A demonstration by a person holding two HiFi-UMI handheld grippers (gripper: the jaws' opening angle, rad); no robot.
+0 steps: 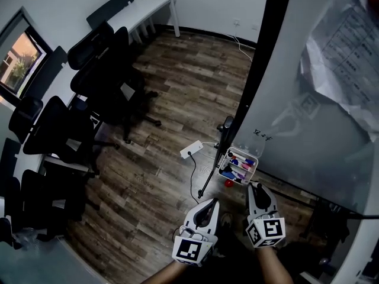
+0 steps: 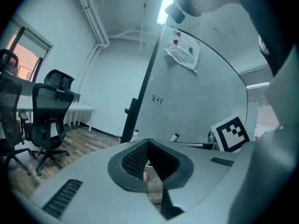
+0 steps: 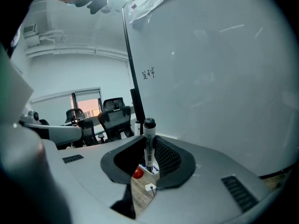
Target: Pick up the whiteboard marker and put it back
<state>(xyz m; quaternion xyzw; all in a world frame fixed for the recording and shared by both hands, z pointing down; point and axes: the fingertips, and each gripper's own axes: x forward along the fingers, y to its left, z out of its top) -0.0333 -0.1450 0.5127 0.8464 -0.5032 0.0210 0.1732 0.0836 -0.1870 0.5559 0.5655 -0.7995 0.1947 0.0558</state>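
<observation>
Pale grey shells on left gripper (image 1: 208, 204), right gripper (image 1: 256, 187); black meshed jaws; square-marker cubes (image 1: 190, 250).

Looks like an office or meeting room: black swivel chairs (image 1: 89, 93) down the left, white desk (image 1: 145, 7) top left, window (image 1: 18, 58) on the left edge, big whiteboard (image 1: 284, 93) filling the right with a box of markers (image 1: 238, 164) by its lower edge, wood-look floor (image 1: 189, 76).

Both forearms reach forward side by side, tools pointing slightly down. The left tool (image 1: 208, 206) has its jaws together, empty — the right tool (image 1: 256, 188) grips an upright whiteboard marker (image 3: 149, 141).
</observation>
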